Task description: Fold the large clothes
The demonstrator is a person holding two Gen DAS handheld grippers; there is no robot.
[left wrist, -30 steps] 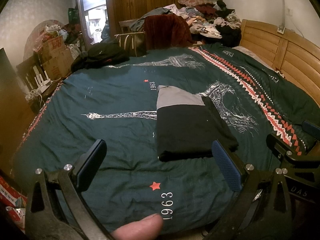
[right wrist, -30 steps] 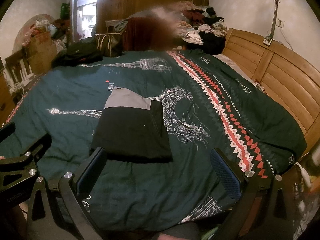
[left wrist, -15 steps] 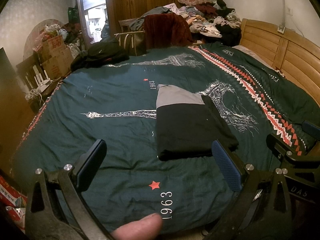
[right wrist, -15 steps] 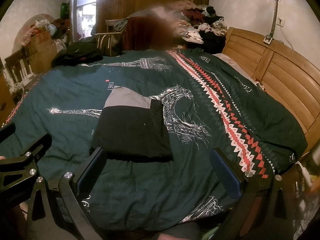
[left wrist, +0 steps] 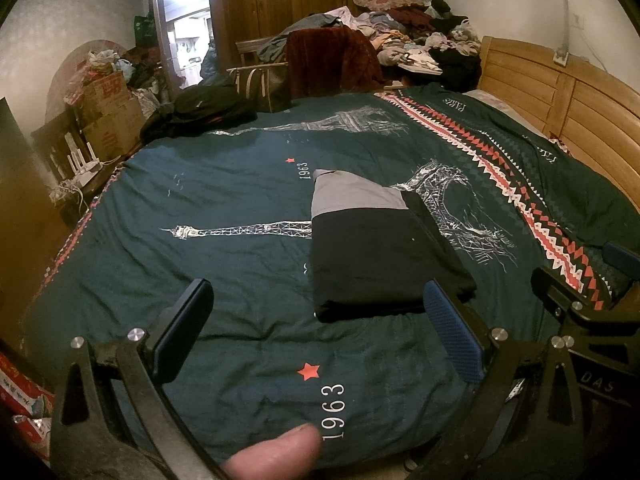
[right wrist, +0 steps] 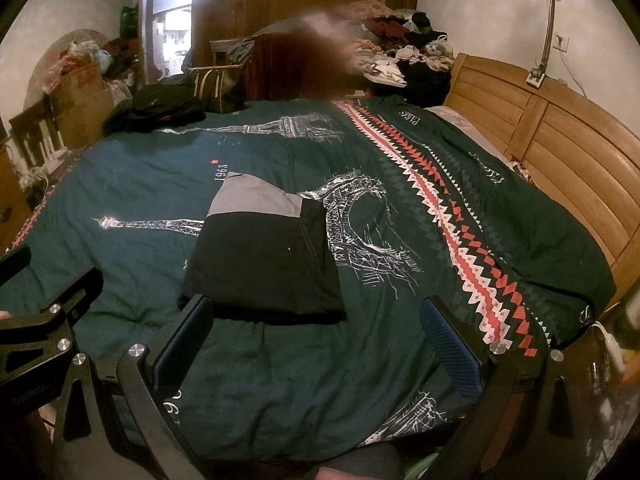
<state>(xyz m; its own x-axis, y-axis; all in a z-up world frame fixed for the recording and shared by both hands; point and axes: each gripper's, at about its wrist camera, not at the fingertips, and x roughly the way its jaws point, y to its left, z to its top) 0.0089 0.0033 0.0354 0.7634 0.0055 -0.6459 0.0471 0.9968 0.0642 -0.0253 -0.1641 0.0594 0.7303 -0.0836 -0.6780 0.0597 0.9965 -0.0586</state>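
A folded black and grey garment (left wrist: 380,256) lies flat in a neat rectangle on the dark green bedspread (left wrist: 224,208), grey part at the far end. It also shows in the right wrist view (right wrist: 264,264). My left gripper (left wrist: 316,332) is open and empty, hovering over the bed's near edge, just short of the garment. My right gripper (right wrist: 316,332) is open and empty, to the right of the left one, its left finger (right wrist: 184,340) near the garment's near edge. Neither touches the garment.
A wooden headboard (left wrist: 568,104) runs along the right. A heap of unfolded clothes (left wrist: 408,40) and a dark red blanket (left wrist: 332,60) lie beyond the far side of the bed. A black bag (left wrist: 200,108) sits at the bed's far left corner. Boxes (left wrist: 108,112) stand at left.
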